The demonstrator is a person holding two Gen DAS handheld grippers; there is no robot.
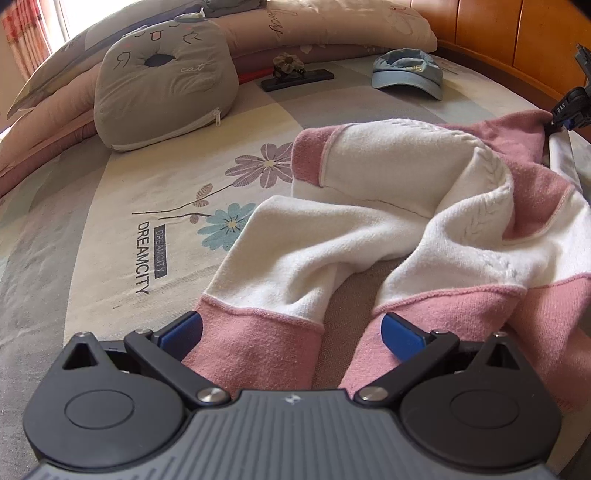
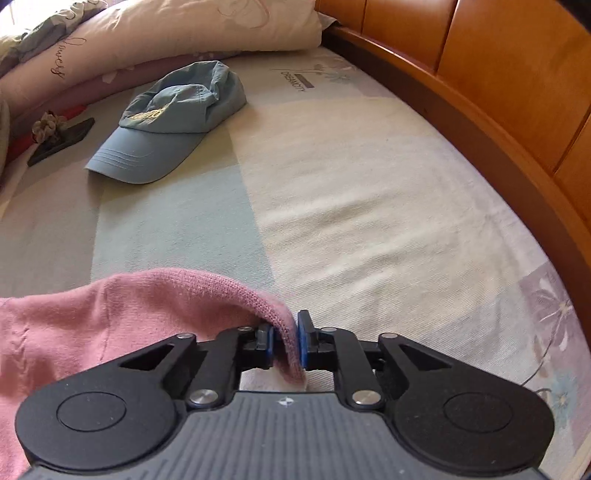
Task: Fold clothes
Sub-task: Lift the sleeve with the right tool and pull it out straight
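Note:
A pink and white knit garment point(image 1: 388, 206) lies rumpled on the bed sheet point(image 1: 110, 229). In the left wrist view two of its pink ends run toward the camera. My left gripper point(image 1: 291, 334) stands wide open around them, and its blue pads are not squeezing the cloth. My right gripper point(image 2: 287, 343) has its jaws close together, with the garment's pink ribbed edge point(image 2: 284, 332) between the pads. The left pad touches the cloth and a thin gap shows at the right pad. This right gripper point(image 1: 557, 116) also shows at the garment's far right corner in the left wrist view.
A blue cap point(image 2: 173, 122) lies on the sheet beyond the garment. A grey cat cushion point(image 1: 162, 92) and stacked pillows point(image 1: 332, 26) sit at the back. A black flat object with a fabric flower point(image 1: 291, 74) lies near them. A wooden headboard point(image 2: 480, 74) runs along the right.

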